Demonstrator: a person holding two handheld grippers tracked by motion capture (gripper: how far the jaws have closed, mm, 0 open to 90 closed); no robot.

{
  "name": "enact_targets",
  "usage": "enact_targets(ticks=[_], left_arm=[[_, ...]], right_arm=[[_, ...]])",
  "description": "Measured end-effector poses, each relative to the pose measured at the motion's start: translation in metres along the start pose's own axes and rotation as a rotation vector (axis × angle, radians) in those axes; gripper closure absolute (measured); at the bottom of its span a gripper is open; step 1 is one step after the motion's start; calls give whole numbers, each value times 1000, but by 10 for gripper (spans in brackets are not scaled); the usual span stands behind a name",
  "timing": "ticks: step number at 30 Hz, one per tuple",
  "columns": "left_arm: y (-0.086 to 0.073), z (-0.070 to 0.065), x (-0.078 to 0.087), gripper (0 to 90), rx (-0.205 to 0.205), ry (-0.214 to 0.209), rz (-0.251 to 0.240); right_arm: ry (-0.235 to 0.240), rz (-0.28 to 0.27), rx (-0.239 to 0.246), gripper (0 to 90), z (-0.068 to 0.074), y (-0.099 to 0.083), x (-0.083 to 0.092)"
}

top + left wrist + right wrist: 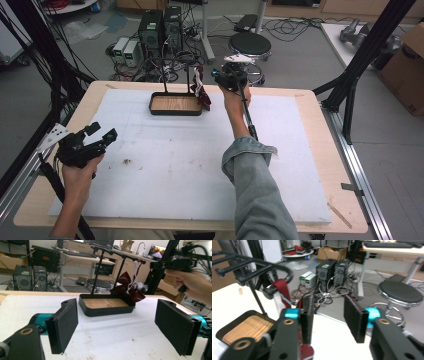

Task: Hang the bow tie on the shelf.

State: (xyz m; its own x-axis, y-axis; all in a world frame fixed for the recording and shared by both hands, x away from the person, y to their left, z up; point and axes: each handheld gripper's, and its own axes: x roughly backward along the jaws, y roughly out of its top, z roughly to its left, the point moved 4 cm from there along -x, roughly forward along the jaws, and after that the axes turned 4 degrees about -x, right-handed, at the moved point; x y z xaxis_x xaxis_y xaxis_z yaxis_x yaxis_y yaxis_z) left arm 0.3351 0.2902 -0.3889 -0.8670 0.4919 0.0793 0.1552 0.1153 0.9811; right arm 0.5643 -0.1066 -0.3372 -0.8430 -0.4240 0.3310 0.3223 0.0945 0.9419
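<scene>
My right gripper point(226, 75) is open beside the dark red cloth point(202, 90) draped on the tray rack point(176, 104). Left gripper point(100, 134) idle, also open. Cloth looks soft and light; I'd pinch a hanging fold.

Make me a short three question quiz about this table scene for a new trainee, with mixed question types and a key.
1. True or false: the dark red cloth hangs from the black rack beside the tray.
2. Which hand-held gripper is nearer the tray? A) the left hand-held gripper B) the right hand-held gripper
3. Fill in: the tray's floor looks like ____.

Key: 1 true; 2 B; 3 wood.
</scene>
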Motion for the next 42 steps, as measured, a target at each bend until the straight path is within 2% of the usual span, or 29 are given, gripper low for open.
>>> enact_targets(ticks=[6, 9, 10, 11, 12, 13, 14, 15, 16, 17, 19, 20, 21, 22, 23, 24, 25, 26, 27, 29, 34, 35, 37, 39, 41, 42], left_arm=[[-3, -2, -4, 190, -7, 1, 11], [-4, -3, -5, 190, -13, -2, 18], [-5, -5, -5, 190, -17, -3, 21], [-5, -5, -5, 190, -17, -3, 21], [-5, -5, -5, 190, -13, -3, 19], [-5, -5, -5, 190, -13, -3, 19], [-5, -5, -5, 190, -15, -5, 19], [-4, -6, -5, 190, -16, -5, 17], [-4, -6, -5, 190, -18, -2, 17], [-4, -6, -5, 190, -17, -3, 16], [-4, -6, -4, 190, -18, -2, 16], [-4, -5, -4, 190, -15, 0, 15], [-4, -5, -4, 189, -15, 0, 15], [-4, -4, -3, 189, -17, 2, 16], [-4, -4, -3, 189, -16, 4, 17], [-4, -3, -3, 189, -14, 6, 15], [-4, -3, -3, 189, -14, 6, 15], [-4, -3, -3, 189, -15, 7, 15], [-4, -3, -3, 189, -16, 8, 15], [-4, -3, -3, 189, -18, 11, 17], [-5, -1, -3, 188, -31, 30, 25], [-5, -1, -3, 188, -31, 30, 25], [-6, -1, -3, 187, -32, 32, 26], [-6, 0, -2, 186, -32, 37, 25], [-7, 1, -2, 186, -37, 47, 28], [-7, 1, -2, 186, -39, 53, 27]], right_arm=[[-38, 8, -51, 368, -32, 0, 40], [-66, -39, -62, 291, -44, -2, 61], [-82, -40, -68, 249, -48, -3, 68], [-82, -40, -68, 249, -48, -3, 68], [-85, -31, -102, 210, -56, -5, 79], [-85, -31, -102, 210, -56, -5, 79], [-97, -66, -118, 197, -63, -9, 94], [-97, -66, -118, 197, -63, -9, 94], [-111, -27, -138, 125, -70, -12, 106], [-103, -23, -153, 124, -73, -13, 112], [-116, -73, -161, 123, -78, -17, 129], [-127, -52, -160, 121, -80, -18, 135], [-118, -37, -154, 121, -83, -19, 141], [-118, -37, -154, 121, -83, -19, 141], [-110, -53, -158, 121, -84, -20, 147], [-123, -92, -148, 121, -85, -24, 161], [-123, -92, -148, 121, -85, -24, 161], [-119, -84, -133, 121, -85, -28, 171], [-119, -84, -133, 121, -85, -28, 171], [-110, -95, -118, 121, -83, -37, 188], [-96, -131, -116, 121, -81, -58, 213], [-96, -131, -116, 121, -81, -58, 213], [-94, -161, -115, 121, -79, -72, 226], [-94, -164, -120, 121, -78, -78, 230], [-94, -169, -135, 121, -79, -96, 240], [-94, -149, -142, 121, -80, -103, 242]])
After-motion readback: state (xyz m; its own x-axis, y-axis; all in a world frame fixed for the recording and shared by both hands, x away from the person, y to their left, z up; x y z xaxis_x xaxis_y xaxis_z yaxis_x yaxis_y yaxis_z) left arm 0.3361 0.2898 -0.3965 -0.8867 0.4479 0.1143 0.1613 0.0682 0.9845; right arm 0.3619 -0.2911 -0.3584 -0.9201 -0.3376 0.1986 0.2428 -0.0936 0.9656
